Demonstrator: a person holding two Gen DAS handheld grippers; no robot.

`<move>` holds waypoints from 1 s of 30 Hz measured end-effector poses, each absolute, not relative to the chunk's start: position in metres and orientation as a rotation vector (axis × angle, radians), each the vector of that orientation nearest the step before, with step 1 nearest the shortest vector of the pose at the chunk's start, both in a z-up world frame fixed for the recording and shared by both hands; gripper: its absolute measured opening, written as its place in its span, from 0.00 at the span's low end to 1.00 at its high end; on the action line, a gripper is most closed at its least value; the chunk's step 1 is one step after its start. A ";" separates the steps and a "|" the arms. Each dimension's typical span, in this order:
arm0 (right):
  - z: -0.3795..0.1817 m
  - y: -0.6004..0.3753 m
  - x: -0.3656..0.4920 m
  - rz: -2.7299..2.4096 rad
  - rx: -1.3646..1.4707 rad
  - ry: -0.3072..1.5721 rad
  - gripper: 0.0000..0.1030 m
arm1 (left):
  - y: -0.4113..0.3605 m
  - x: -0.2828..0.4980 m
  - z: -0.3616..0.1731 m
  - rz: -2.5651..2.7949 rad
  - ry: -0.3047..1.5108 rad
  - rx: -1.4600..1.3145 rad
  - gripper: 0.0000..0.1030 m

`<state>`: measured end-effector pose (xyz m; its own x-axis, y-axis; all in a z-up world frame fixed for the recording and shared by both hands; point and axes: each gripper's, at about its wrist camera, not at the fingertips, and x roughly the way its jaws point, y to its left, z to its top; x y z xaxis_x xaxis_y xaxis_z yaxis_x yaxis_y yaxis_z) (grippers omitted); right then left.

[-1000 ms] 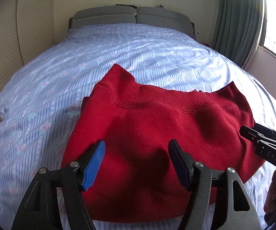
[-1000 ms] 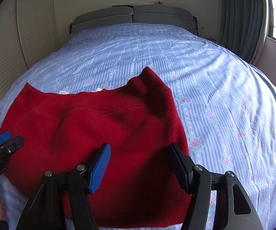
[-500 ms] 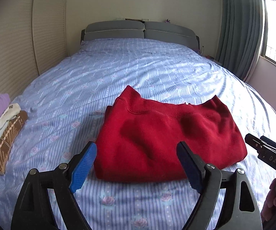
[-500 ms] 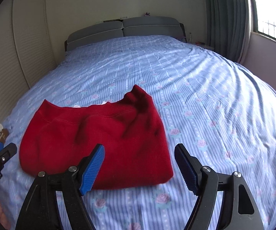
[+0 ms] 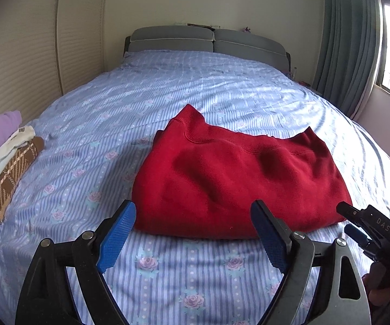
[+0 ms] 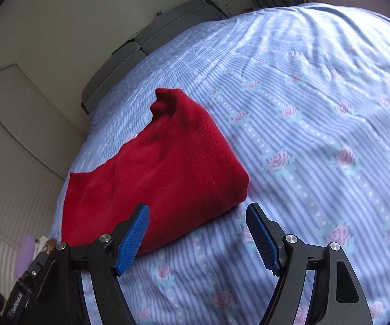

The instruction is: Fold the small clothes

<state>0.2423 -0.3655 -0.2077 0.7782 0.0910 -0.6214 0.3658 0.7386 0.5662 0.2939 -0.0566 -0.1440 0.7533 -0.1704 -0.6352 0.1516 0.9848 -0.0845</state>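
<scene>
A folded red sweater [image 5: 238, 176] lies on the blue flowered bedsheet [image 5: 167, 270], its ribbed hem toward the headboard. My left gripper [image 5: 195, 230] is open, drawn back just short of the sweater's near edge, with nothing between its blue pads. At the right edge of that view the right gripper [image 5: 357, 224] shows, held by a hand. In the right wrist view the picture is tilted; the red sweater [image 6: 167, 168] lies left of centre and my right gripper [image 6: 197, 233] stands open over its near right corner and the sheet, holding nothing.
A stack of folded clothes [image 5: 8, 168], purple, white and brown plaid, sits at the bed's left edge. A grey headboard [image 5: 208, 40] is at the far end, a ribbed wardrobe [image 5: 19, 62] on the left, curtains [image 5: 349, 40] and a window on the right.
Both grippers have let go of the red sweater, opened wider and pulled back toward me. The right gripper has rolled, tilting its view. The clothes stack came into view on the left.
</scene>
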 end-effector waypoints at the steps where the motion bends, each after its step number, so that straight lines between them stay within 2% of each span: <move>1: -0.213 -0.366 0.244 -0.161 0.764 0.679 0.72 | -0.056 0.295 -0.145 -0.173 0.698 -0.031 0.84; 7: -0.235 -0.371 0.262 -0.112 0.907 0.663 0.65 | -0.052 0.302 -0.152 -0.165 0.707 -0.035 0.84; 16: -0.246 -0.376 0.295 -0.092 1.041 0.651 0.64 | -0.059 0.309 -0.155 -0.168 0.717 -0.051 0.84; 19: -0.232 -0.370 0.289 -0.109 0.950 0.637 0.48 | -0.070 0.313 -0.157 -0.188 0.724 -0.034 0.84; 25: -0.254 -0.387 0.304 -0.057 1.061 0.670 0.48 | -0.071 0.310 -0.156 -0.190 0.727 -0.034 0.84; 28: -0.236 -0.380 0.306 -0.067 0.974 0.660 0.37 | -0.060 0.310 -0.154 -0.171 0.731 -0.049 0.84; 30: -0.219 -0.369 0.307 -0.094 0.880 0.646 0.34 | -0.051 0.310 -0.153 -0.156 0.734 -0.060 0.84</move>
